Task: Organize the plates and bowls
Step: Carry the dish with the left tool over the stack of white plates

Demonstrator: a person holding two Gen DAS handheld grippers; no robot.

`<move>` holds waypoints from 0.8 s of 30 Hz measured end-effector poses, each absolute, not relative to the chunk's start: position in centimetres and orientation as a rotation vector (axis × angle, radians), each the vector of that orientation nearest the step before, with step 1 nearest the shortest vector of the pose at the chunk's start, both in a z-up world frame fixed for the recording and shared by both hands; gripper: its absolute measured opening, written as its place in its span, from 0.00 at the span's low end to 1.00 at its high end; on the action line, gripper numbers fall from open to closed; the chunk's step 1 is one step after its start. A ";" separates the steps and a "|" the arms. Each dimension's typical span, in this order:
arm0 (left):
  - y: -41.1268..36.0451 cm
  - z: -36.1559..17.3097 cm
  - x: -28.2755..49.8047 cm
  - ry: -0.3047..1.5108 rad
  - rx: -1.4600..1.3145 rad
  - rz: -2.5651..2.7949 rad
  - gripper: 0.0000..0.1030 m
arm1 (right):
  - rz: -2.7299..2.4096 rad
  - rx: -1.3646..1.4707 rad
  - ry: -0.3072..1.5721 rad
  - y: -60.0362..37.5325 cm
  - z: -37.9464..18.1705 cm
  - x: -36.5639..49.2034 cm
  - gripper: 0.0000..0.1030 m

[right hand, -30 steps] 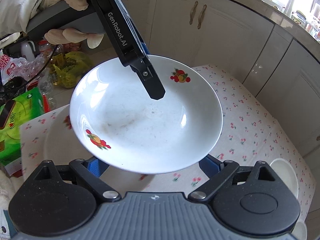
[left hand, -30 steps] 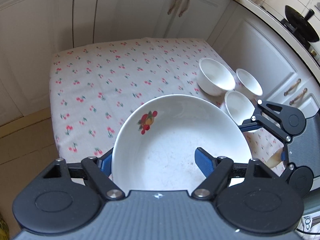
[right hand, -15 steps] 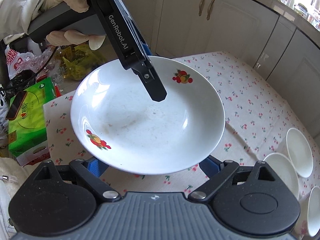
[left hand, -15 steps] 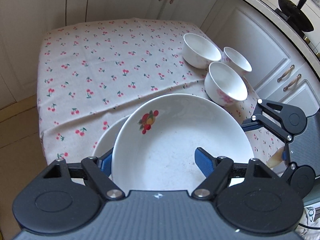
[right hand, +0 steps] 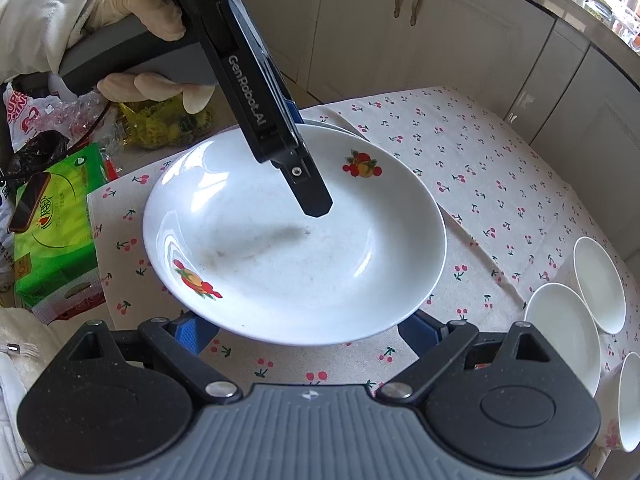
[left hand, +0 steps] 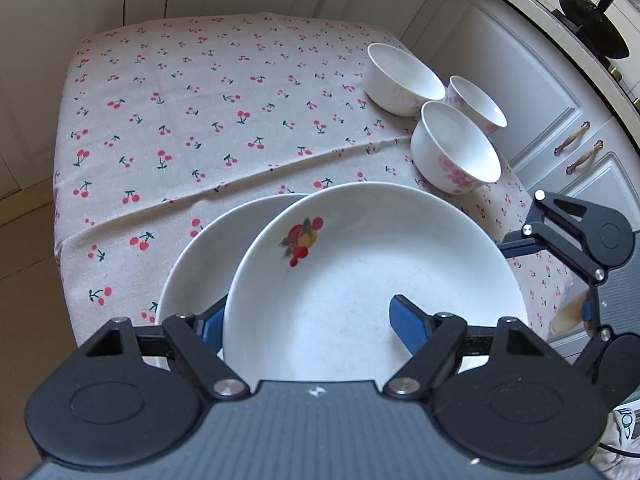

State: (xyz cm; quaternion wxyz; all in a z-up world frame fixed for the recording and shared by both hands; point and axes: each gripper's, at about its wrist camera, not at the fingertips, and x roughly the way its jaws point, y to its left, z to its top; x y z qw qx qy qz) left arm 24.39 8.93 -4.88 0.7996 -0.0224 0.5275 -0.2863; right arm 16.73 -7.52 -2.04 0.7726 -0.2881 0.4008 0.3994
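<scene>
Plate (left hand: 372, 280), white w/ fruit print, deep rim: held above desk (left hand: 200, 120) near its front edge, partly over 2nd plain white plate (left hand: 200, 256) lying on cherry-print cloth. L to R, left wrist view: 2nd plate's rim shows just left of held plate; left gripper (left hand: 308, 322) clamped on held plate's near rim, one blue finger below at left, other inside the dish at right; 3 white bowls (left hand: 456, 152) w/ pink floral marks clustered at desk's right side, close together; right gripper (left hand: 560, 248) at far right edge. Right wrist view: green box (right hand: 52, 232) beside desk at left; gloved hand (right hand: 136, 12) grips left gripper's handle; right gripper (right hand: 308, 332) jaws wide, both blue fingers under plate's near rim, contact can't be told.
</scene>
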 end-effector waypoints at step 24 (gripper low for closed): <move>9.0 -5.4 24.8 1.145 0.013 -0.605 0.79 | 0.834 -0.597 0.900 -6.7 -2.2 16.9 0.94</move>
